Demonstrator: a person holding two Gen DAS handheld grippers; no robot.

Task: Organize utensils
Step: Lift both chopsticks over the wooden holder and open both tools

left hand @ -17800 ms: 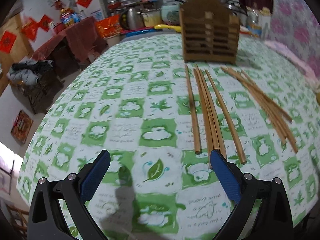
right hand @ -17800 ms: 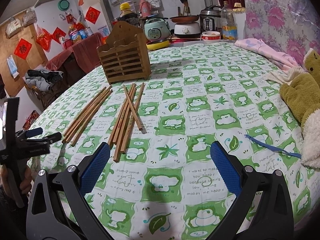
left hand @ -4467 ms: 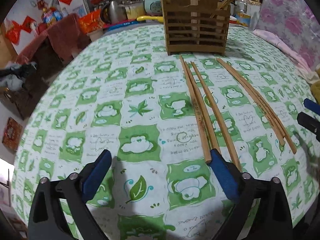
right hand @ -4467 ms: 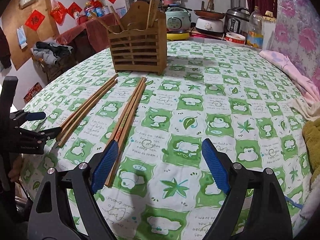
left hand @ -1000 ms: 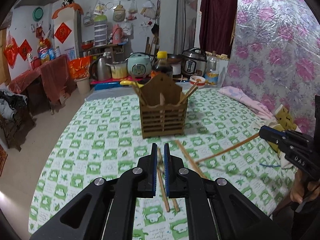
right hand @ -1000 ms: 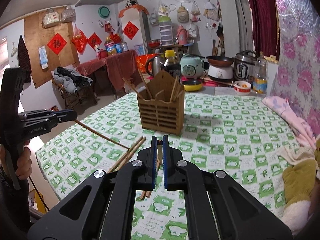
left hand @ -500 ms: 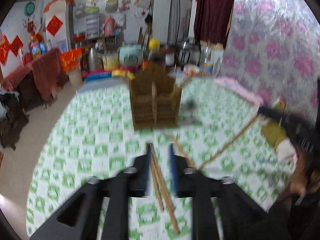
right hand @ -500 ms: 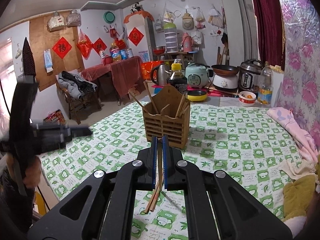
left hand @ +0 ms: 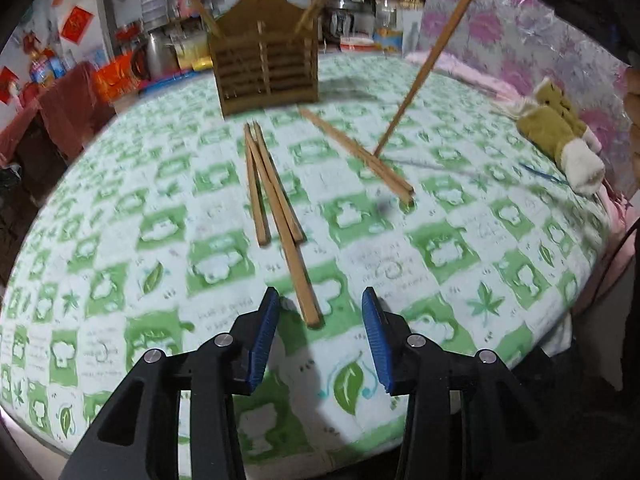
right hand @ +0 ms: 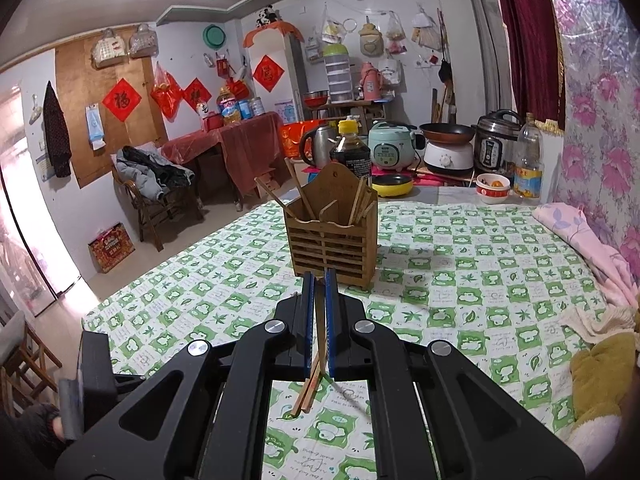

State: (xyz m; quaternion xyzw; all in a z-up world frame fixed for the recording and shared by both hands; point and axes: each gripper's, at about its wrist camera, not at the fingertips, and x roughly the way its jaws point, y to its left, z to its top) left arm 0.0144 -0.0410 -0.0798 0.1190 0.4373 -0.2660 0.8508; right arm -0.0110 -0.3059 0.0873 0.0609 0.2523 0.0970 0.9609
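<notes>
Dropped low over the cloth, left gripper now parted around a chopstick end. Right gripper clamped on another stick, raised before the holder. Light, stiff, slick; best pinched near the thick end.

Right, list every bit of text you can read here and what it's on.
"福": red diamond paper on the brown wooden board.
Second red diamond paper, further right: character too small to read.
Green-and-white checked tablecloth: printed lines too blurred to read.
</notes>
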